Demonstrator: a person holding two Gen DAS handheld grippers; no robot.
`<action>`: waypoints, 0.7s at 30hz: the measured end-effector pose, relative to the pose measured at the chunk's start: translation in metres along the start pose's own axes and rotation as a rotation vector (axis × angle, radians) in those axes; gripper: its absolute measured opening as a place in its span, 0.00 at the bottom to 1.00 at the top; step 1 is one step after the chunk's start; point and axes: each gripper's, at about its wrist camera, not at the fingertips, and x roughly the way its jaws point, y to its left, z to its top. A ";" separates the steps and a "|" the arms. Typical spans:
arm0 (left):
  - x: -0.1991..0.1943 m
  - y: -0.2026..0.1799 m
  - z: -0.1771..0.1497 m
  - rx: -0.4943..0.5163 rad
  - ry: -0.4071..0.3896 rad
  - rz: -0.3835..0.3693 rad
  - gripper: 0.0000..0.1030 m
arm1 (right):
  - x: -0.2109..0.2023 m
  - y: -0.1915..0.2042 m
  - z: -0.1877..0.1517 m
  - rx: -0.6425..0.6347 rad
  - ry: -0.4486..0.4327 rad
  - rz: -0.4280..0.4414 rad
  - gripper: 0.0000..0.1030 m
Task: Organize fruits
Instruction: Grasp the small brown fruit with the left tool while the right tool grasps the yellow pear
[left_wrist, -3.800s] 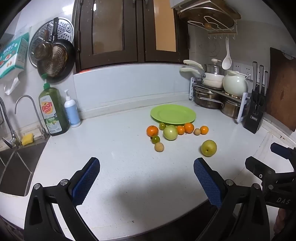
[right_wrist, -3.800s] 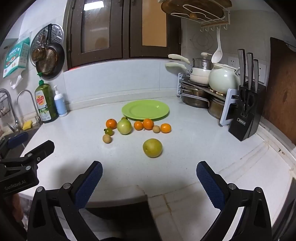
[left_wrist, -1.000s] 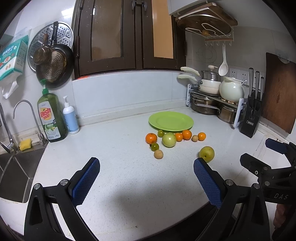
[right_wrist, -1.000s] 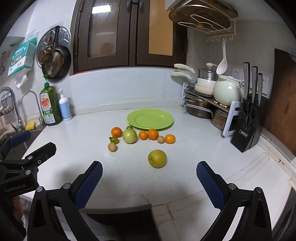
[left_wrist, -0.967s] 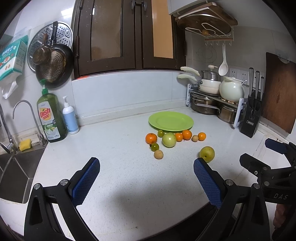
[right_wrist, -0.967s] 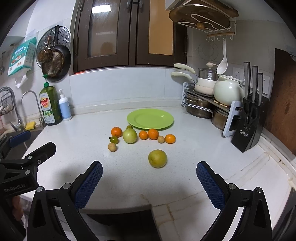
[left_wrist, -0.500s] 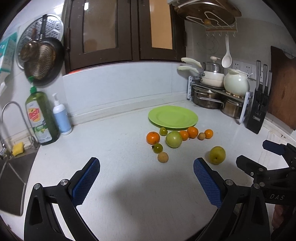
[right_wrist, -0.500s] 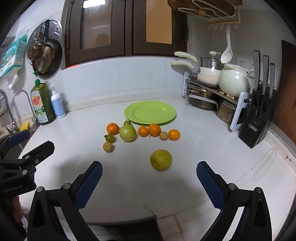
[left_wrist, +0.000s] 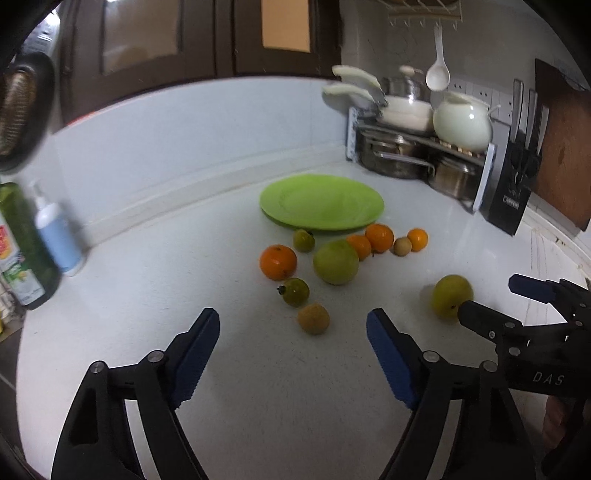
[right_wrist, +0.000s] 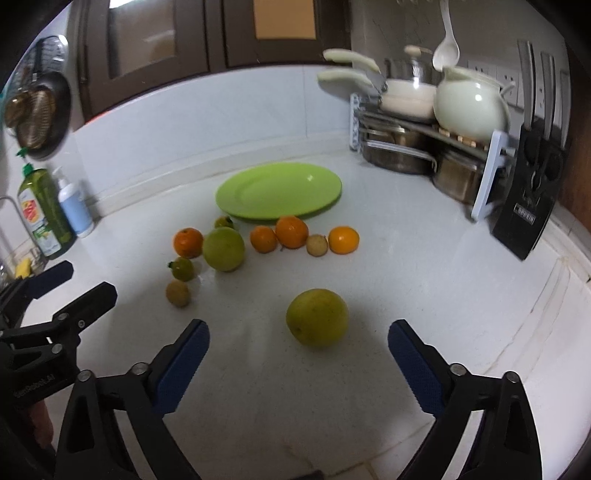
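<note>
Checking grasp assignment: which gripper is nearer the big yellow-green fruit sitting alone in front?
Right. The right gripper is open with the yellow-green fruit just ahead between its fingers; the left gripper is off to the fruit's left, facing the small brown fruit.

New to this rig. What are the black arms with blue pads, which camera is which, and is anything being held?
No robot here: a person holds a two-finger tool in each hand, each with a fisheye camera looking along its fingers. In the left view the left tool fills the foreground and the right tool enters from the right edge. The right view shows the right tool up close, aimed at a big yellow-green fruit. Both are open and hold nothing. On the white counter lie oranges, a green fruit and smaller fruits, all loose in front of a green plate with nothing on it. Pots and a knife block stand at the back right.
</note>
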 end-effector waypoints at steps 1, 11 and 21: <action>0.007 0.001 0.001 0.006 0.010 -0.010 0.74 | 0.006 0.001 0.001 0.009 0.014 -0.003 0.90; 0.064 0.004 0.001 0.053 0.136 -0.138 0.55 | 0.051 -0.001 0.003 0.096 0.111 -0.040 0.76; 0.083 -0.003 -0.002 0.032 0.191 -0.140 0.33 | 0.062 -0.007 0.002 0.069 0.135 -0.027 0.64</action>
